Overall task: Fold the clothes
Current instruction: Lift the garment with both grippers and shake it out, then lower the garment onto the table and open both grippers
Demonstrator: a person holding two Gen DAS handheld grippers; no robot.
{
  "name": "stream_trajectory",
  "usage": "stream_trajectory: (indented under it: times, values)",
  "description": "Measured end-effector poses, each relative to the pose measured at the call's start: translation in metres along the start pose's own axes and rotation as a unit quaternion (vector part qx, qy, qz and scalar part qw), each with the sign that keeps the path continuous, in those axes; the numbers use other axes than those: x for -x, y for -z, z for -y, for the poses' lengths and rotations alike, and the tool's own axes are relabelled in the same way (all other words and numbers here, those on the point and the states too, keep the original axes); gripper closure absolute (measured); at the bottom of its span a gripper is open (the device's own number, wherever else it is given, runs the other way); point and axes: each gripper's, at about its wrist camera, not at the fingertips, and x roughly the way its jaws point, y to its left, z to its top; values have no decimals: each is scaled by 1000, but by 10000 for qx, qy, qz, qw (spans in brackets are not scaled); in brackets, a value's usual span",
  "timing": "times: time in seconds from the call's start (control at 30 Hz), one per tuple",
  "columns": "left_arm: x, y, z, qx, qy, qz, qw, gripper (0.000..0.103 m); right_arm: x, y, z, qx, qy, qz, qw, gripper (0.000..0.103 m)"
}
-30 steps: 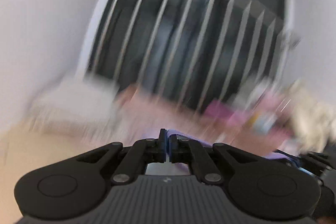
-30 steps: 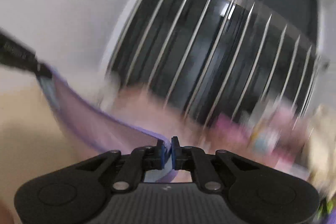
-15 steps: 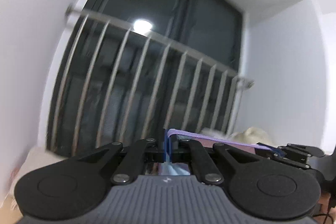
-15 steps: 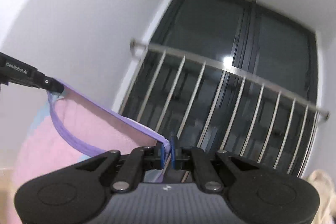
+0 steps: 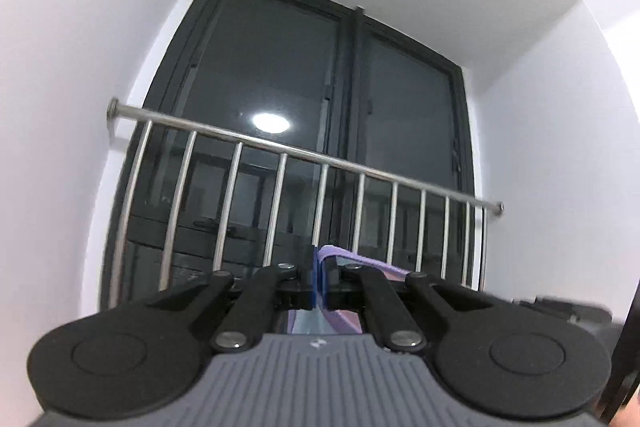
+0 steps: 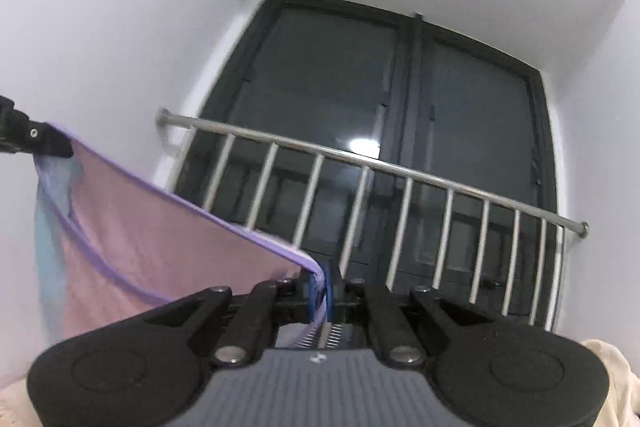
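The left tongs are pinching the purple edge of a pink cloth. The right tongs are pinching the other end, so the cloth is hanging in the air between them. Behind it a rail is crossing a dark window.

Both views are evenly and softly lit, with pale white walls shading to grey towards the corners. The dark window behind the metal railing acts as a mirror: a round ceiling lamp's reflection glares as a white spot on the glass in each view. Fisheye distortion bows the railing bars and window frame, and black vignetting cuts the picture corners. Focus is mostly sharp; slight blur softens the right edge of the left wrist view.
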Motion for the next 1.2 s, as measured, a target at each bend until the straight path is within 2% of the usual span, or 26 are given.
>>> stream_trajectory:
  times: [0.1,0.2,0.27,0.37,0.43,0.5,0.57,0.6,0.63,0.67,0.7,0.77,0.8,0.87,0.93,1.03,1.1,1.13,1.2]
  values:
    - [16,57,2,30,-122,-701,9975,101,23,36,2,92,-469,-516,9975,98]
    - [32,148,3,116,-300,-1578,9869,101,44,111,-13,144,-821,-1430,9862,98]
    - [43,220,3,377,-317,-2318,9715,101,63,171,-29,294,-959,-2057,9735,98]
    - [64,317,6,851,-286,-3334,9385,101,94,262,-46,227,-1096,-3008,9471,99]
    - [84,350,14,1122,-229,-3652,9239,101,115,296,-48,84,-1195,-3408,9325,99]
    - [107,361,19,1442,-163,-3754,9154,99,136,319,-49,79,-1200,-3690,9216,99]
    - [121,359,24,1583,235,-3906,9065,68,155,327,-44,12,-1230,-3855,9145,94]
    - [125,353,23,1596,411,-3884,9066,45,158,320,-39,-104,-1338,-3838,9136,86]
    - [128,345,20,1607,536,-3818,9086,45,161,313,-34,-218,-1449,-3817,9126,79]
    - [127,337,14,1614,499,-3727,9125,44,168,305,-31,-322,-1594,-3759,9123,66]
    - [126,327,5,1617,396,-3624,9170,44,173,298,-29,-434,-1705,-3680,9130,61]
    - [113,320,-23,1609,-125,-3488,9232,44,178,284,-33,-759,-1999,-3490,9124,60]
    - [106,317,-39,1602,-412,-3422,9250,44,173,284,-40,-871,-2217,-3445,9081,57]
    - [82,321,-67,1354,-963,-3531,9207,44,160,289,-60,-1023,-2669,-3384,8966,56]
    - [54,330,-86,1246,-1234,-3672,9135,44,144,301,-88,-1061,-2906,-3407,8878,56]
    - [11,340,-108,1384,-1445,-3768,9044,44,120,319,-125,-1104,-3109,-3569,8740,64]
    - [-9,344,-117,1488,-1583,-3791,8995,44,114,322,-139,-1054,-3198,-3710,8654,96]
    - [-20,347,-119,1505,-1590,-3817,8980,43,117,323,-143,-1011,-3224,-3794,8614,99]
    - [-44,355,-118,1476,-1624,-3879,8952,43,127,324,-139,-943,-3203,-3844,8606,100]
